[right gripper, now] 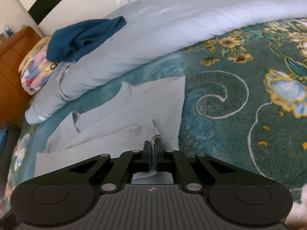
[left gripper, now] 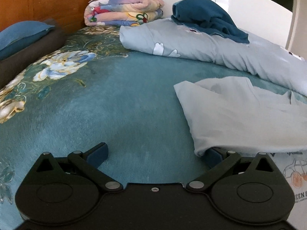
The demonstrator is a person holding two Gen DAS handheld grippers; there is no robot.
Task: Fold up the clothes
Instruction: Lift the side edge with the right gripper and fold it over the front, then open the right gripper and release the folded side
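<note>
Left wrist view, left to right. Far left: blue pillow (left gripper: 21, 34) stacked on a dark grey pillow (left gripper: 28, 57), against a wooden headboard (left gripper: 57, 0). Upper centre: folded floral quilt (left gripper: 122, 9) at the head of the bed. Teal floral blanket (left gripper: 96, 105) across the middle as bed surface. Upper right: dark blue garment (left gripper: 207, 17) crumpled on top of a pale blue duvet (left gripper: 211, 46). Right of centre: light grey shirt (left gripper: 249, 118) lying on the blanket, lower left corner draped over the right finger of the left gripper (left gripper: 153, 153). Left gripper released, fingers wide apart, nothing pinched between them; left finger (left gripper: 97, 153) clear over the blanket. White fabric with printed drawing at lower right edge, details not readable.

Right wrist view, left to right. Upper left: headboard (right gripper: 11, 57), quilt (right gripper: 32, 76), dark blue garment (right gripper: 82, 38) on the duvet (right gripper: 153, 38). Centre: grey shirt (right gripper: 124, 115) spread rumpled on the blanket (right gripper: 239, 105), just below the duvet's edge. Bottom centre: right gripper (right gripper: 152, 153) clenched on a bunched edge of the shirt, cloth visible between the pads and behind them. Right half: blanket only, scroll and flower pattern.
</note>
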